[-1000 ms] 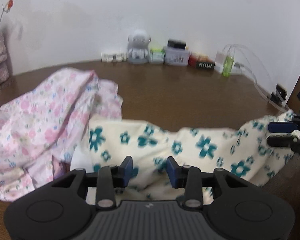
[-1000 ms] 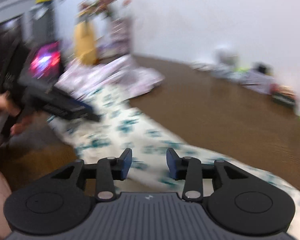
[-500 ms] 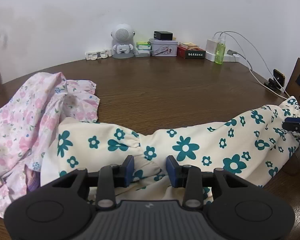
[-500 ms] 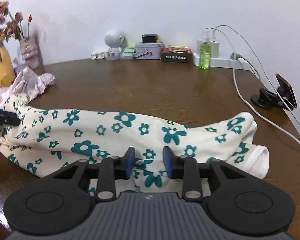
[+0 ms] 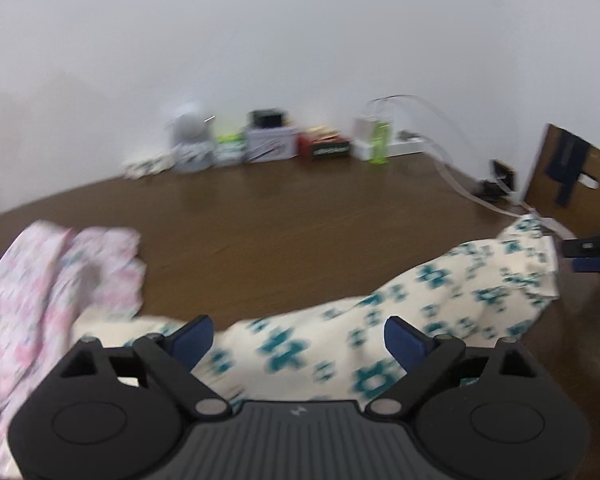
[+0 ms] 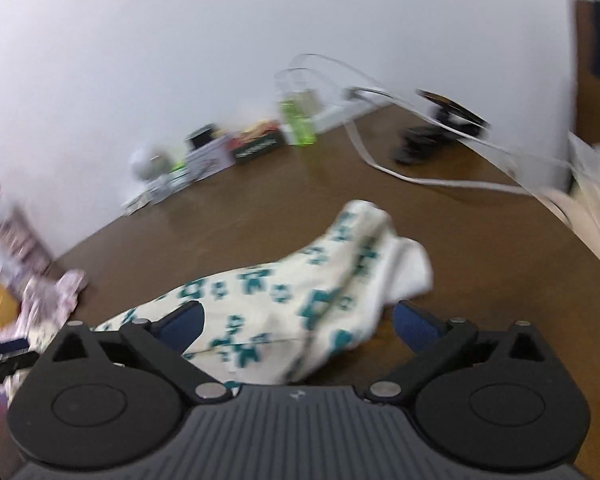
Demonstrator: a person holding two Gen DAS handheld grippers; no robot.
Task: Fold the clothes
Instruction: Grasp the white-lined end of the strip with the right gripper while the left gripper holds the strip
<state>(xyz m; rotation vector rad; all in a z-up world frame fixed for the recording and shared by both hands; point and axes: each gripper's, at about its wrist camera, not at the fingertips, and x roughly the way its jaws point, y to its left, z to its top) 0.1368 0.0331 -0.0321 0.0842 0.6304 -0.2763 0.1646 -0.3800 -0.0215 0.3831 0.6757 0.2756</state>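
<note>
**Two wrist views, one table**

Each fisheye looks forward, low and close, over its own fingers. Both share the cream floral garment [image 5: 440, 304] [image 6: 300, 292], the table [image 5: 300, 208] [image 6: 480, 240] and the wall-side clutter (both views blurred).

We are seeing garment [image 5: 380, 320] lying across table [image 5: 300, 216] between the jaws | second garment [image 5: 52, 288] lying left of them | boxes [image 5: 268, 144] sitting far behind | cable [image 6: 440, 180] lying right.

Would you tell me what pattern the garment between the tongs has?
Teal flowers on cream fabric, clearest in the left wrist view.
</note>
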